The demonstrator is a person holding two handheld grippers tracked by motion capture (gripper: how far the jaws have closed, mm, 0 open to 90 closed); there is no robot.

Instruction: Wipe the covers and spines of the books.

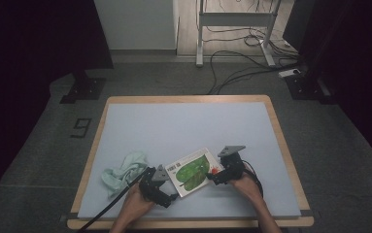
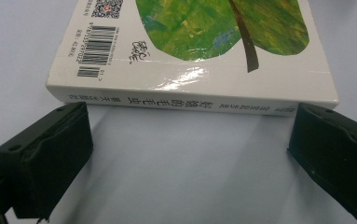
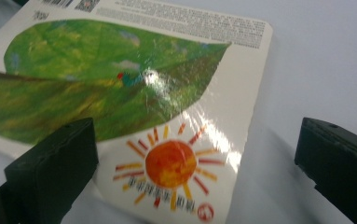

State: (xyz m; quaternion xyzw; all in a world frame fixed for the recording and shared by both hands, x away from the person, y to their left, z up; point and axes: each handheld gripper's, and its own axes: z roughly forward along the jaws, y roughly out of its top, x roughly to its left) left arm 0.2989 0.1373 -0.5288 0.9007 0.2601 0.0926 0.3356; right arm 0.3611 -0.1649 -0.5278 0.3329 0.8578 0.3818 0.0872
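The book (image 1: pixel 193 171) lies flat near the front edge of the pale blue mat (image 1: pixel 183 126), back cover up, glossy, with a big green leaf and an orange sun painted on it. The left gripper (image 1: pixel 170 193) sits at the spine side, jaws spread wide and level with that long white spine, which runs straight across between them just ahead. The right gripper (image 1: pixel 212 177) hovers at the opposite corner over the sun, jaws wide apart too, nothing pinched. Both hands are equally close, one at each end. The book is a stiff, slick hardback with rounded corners; a soft, crumpled mint cloth (image 1: pixel 124 171) rests to its left.
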